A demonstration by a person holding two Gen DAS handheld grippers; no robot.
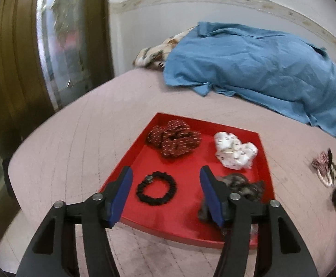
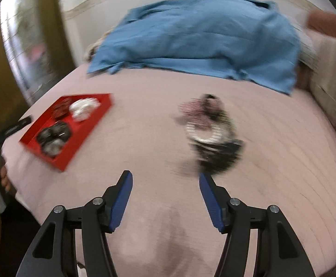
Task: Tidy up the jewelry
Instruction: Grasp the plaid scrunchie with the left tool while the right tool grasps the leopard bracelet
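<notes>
Scrunchies sorted: four sit in the red tray (image 1: 126,161) at lower centre of the left wrist view: a dark red patterned scrunchie (image 1: 173,140) at the tray's far side, a white printed scrunchie (image 1: 235,150) to its right, a black scrunchie (image 1: 156,188) at the near side, and a grey-brown scrunchie (image 1: 246,187) at the near right, partly behind a finger.
Scrunchies left: a loose cluster (image 2: 210,131) lies on the bed (image 2: 145,115), well apart from the tray, right of centre in the right wrist view; it is blurred, but at least a pink striped, a white and a dark one seem to be there.
Progress: judged a little past halfway, with the cluster not yet moved.
Left tool (image 1: 165,189): jaws apart and released; the black scrunchie shows between them, but the pads do not press on it.
Right tool (image 2: 165,194): jaws apart, empty, above bare bedcover, just short of the cluster.
Surroundings: a blue sheet (image 2: 198,37) is heaped at the far end of the bed.
</notes>
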